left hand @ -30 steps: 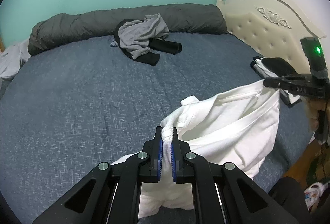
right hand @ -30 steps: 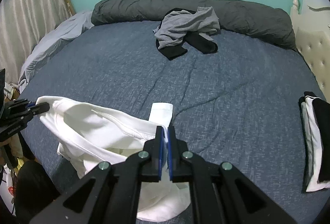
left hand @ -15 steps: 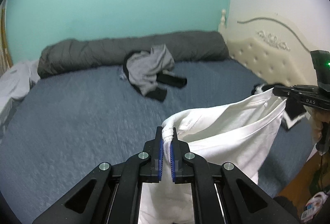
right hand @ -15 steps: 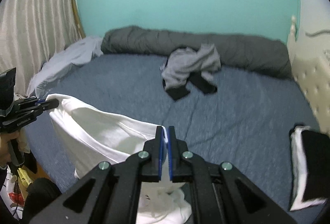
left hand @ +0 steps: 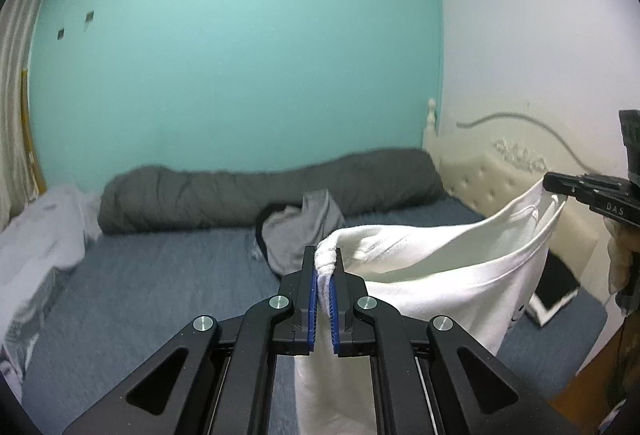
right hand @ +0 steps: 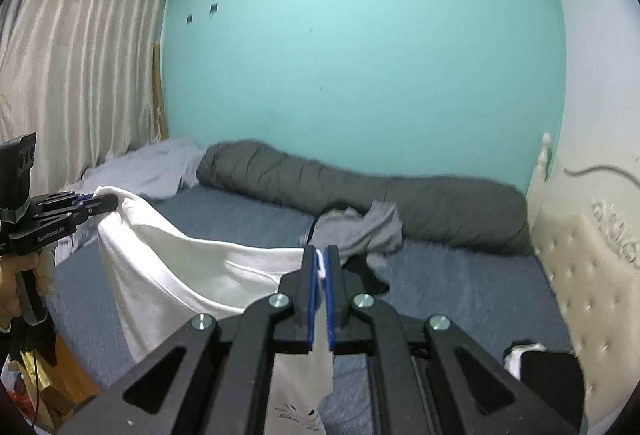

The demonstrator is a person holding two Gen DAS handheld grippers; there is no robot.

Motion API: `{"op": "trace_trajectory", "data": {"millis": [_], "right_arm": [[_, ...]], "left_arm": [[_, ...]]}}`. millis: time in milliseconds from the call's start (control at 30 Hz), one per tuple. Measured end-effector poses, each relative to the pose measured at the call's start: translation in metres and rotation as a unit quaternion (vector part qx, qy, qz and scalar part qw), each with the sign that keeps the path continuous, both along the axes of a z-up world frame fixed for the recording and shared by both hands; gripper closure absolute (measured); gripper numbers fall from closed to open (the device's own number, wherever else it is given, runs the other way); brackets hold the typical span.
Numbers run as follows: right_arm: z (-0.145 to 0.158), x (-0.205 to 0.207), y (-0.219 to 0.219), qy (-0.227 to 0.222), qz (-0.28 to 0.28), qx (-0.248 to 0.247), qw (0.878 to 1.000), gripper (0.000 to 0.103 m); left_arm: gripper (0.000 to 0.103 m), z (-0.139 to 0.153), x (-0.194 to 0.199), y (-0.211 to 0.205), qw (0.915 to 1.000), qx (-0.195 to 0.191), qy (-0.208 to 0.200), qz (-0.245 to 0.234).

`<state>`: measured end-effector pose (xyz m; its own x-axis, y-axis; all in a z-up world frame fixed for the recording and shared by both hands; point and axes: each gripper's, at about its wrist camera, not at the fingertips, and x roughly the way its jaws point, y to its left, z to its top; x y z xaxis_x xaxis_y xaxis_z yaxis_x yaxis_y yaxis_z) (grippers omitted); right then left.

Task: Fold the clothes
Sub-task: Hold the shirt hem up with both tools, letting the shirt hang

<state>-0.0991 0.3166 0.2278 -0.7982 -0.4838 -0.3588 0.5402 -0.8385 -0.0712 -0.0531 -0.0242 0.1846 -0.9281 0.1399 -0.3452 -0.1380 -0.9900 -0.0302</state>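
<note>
Above the blue bed (left hand: 168, 275), I've both the left gripper (left hand: 324, 267) and right gripper (right hand: 321, 261) clenched on the white shirt (left hand: 440, 275), hanging between them toward 6 o'clock; thin corner pinches could slip if I shake it.

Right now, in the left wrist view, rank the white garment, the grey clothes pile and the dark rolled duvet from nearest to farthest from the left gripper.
1. White garment: clamped in the left gripper.
2. Grey clothes pile: just beyond, mid-bed.
3. Dark rolled duvet: along the far wall.
</note>
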Motion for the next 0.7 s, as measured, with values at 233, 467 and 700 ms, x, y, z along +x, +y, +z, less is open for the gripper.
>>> {"op": "trace_trajectory", "data": {"millis": [233, 467, 700], "right_arm": [[0.078, 0.029, 0.008, 0.051, -0.013, -0.016, 0.998, 0.1], [0.142, 0.062, 0.014, 0.096, -0.027, -0.027, 0.995, 0.1], [0.18, 0.097, 0.014, 0.127, -0.021, -0.028, 0.991, 0.1]], "left_arm": [[0.098, 0.088, 0.024, 0.009, 0.9987, -0.009, 0.05, 0.002], [0.098, 0.166, 0.059, 0.025, 0.9942, -0.033, 0.102, 0.004], [0.099, 0.205, 0.089, 0.023, 0.9915, -0.031, 0.126, 0.005]]}}
